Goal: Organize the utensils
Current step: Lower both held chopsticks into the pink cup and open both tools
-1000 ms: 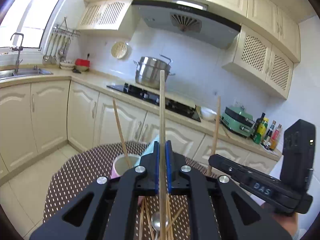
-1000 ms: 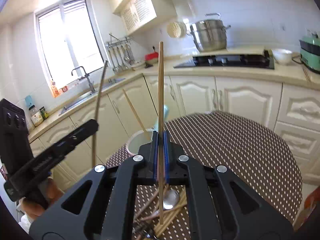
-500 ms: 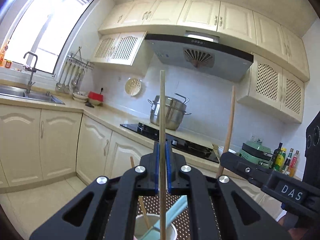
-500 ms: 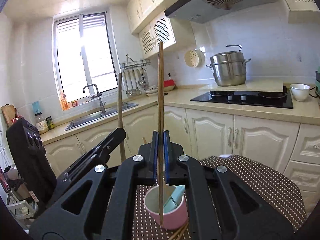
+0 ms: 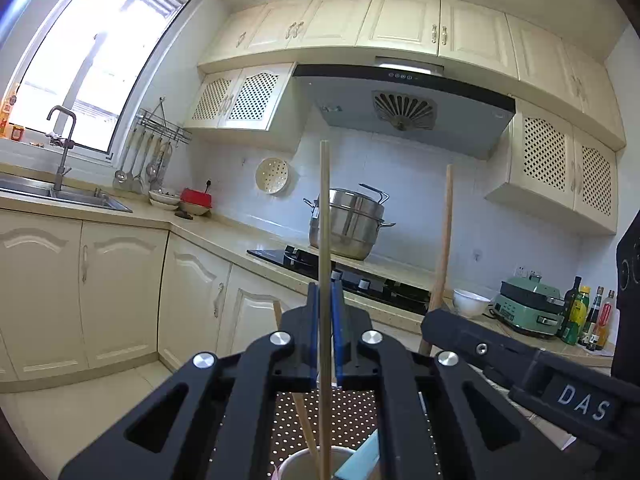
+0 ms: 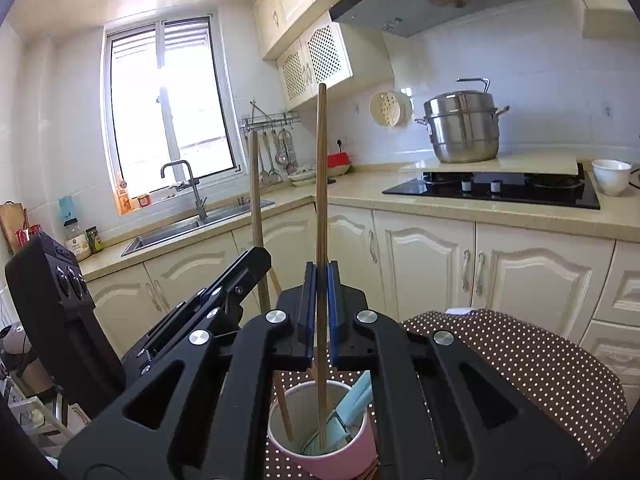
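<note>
My left gripper (image 5: 325,308) is shut on an upright wooden chopstick (image 5: 324,208), whose lower end hangs at the mouth of the cup (image 5: 298,465) just below. My right gripper (image 6: 319,292) is shut on a second upright chopstick (image 6: 320,168); its lower end reaches down inside the pink cup (image 6: 336,460). The cup also holds a leaning chopstick (image 6: 285,414) and a light blue utensil (image 6: 354,406). The two grippers are side by side: the left gripper (image 6: 256,258) shows in the right wrist view, and the right gripper (image 5: 434,320) in the left wrist view.
The cup stands on a round table with a brown polka-dot cloth (image 6: 520,368). Behind runs a cream kitchen counter (image 6: 480,208) with a black hob (image 6: 492,190), a steel pot (image 6: 464,128), a white bowl (image 6: 610,176) and a sink (image 6: 192,226).
Both views have swung up from the tabletop toward the kitchen wall. The loose utensils on the cloth have left view, the cup now sits right under the jaws, and the right chopstick's end has entered it.
</note>
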`<state>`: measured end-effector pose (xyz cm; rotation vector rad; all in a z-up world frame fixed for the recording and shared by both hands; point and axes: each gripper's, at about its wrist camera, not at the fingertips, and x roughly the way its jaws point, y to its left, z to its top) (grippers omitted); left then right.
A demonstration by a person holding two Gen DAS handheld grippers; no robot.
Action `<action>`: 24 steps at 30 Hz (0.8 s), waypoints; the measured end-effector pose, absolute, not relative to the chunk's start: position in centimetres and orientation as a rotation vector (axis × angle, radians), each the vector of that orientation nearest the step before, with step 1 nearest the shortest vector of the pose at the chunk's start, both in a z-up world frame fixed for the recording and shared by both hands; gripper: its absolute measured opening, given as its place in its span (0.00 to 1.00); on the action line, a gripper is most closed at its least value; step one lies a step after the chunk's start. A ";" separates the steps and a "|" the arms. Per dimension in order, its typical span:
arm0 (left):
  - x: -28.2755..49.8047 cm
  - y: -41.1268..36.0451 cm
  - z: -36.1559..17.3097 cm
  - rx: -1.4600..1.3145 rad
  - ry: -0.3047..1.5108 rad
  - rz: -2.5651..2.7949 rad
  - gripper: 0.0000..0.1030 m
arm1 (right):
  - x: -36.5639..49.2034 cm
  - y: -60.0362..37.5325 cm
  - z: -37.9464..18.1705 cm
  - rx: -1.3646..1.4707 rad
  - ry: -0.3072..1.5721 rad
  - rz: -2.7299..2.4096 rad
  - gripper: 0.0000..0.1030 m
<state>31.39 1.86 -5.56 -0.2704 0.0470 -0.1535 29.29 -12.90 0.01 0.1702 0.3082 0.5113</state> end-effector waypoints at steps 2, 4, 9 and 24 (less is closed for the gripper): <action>31.4 1.8 -6.0 -0.268 0.062 -0.161 0.06 | 29.2 -12.9 -0.4 0.168 0.319 0.510 0.06; 31.2 1.7 -6.5 -0.258 0.070 -0.159 0.06 | 29.1 -13.1 -0.7 0.166 0.331 0.508 0.06; 30.5 1.9 -7.6 -0.238 0.110 -0.163 0.06 | 28.3 -13.2 -1.2 0.152 0.346 0.503 0.06; 27.3 2.7 -7.2 -0.149 0.202 -0.062 0.51 | 26.5 -13.3 -2.3 0.121 0.384 0.473 0.06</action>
